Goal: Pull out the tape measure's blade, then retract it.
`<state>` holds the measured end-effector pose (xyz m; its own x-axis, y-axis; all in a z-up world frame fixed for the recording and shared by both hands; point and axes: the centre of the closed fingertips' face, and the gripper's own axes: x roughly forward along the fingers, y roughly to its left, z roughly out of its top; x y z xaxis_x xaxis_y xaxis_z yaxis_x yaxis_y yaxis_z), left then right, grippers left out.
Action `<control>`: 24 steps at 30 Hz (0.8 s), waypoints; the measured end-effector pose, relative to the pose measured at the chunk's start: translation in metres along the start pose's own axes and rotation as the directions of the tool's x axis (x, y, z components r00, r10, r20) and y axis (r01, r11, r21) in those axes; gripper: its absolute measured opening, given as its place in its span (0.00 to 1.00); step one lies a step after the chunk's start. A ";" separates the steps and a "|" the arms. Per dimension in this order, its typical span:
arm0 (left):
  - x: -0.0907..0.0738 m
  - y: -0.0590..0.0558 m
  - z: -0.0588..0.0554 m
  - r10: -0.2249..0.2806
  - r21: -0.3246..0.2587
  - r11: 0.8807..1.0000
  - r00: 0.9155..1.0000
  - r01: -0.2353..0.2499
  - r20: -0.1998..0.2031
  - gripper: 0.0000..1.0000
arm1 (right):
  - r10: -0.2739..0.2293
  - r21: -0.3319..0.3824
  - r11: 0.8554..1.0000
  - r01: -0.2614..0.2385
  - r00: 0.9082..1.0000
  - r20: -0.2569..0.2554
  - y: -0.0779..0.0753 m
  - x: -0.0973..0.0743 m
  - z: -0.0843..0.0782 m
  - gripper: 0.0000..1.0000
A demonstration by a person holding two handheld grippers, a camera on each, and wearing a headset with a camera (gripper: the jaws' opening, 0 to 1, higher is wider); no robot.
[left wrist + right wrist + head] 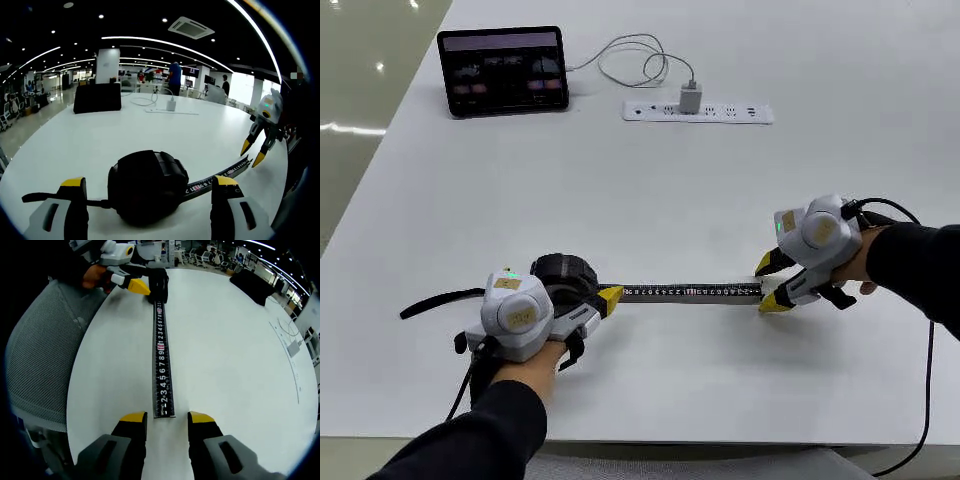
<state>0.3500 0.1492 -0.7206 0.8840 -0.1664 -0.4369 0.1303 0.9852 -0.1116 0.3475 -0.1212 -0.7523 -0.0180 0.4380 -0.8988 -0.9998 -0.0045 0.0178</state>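
Note:
The black tape measure case (565,279) lies on the white table (670,200), with its wrist strap (440,300) trailing left. Its blade (690,292) is drawn out flat to the right. My left gripper (575,285) is open around the case (147,185), and a small gap shows on each side. The right gripper (767,283) is open at the blade's free end. In the right gripper view the blade tip (163,412) lies between the yellow fingertips (132,417) without touching them. The right gripper (252,152) also appears in the left gripper view.
A tablet (503,70) stands at the far left of the table. A white power strip (698,110) with a charger (690,97) and looped cable lies at the back. The table's near edge runs just behind my hands. A grey mesh chair (40,355) sits beside it.

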 end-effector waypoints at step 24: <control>0.000 0.000 -0.001 0.005 -0.018 1.000 1.000 -0.005 -0.003 0.99 | 0.018 -0.022 1.000 -0.018 1.000 -0.025 0.006 0.004 0.002 0.12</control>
<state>0.3496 0.1495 -0.7217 0.8831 -0.1620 -0.4404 0.1179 0.9850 -0.1259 0.3410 -0.1180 -0.7546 -0.0358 0.4155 -0.9089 -0.9992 -0.0320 0.0247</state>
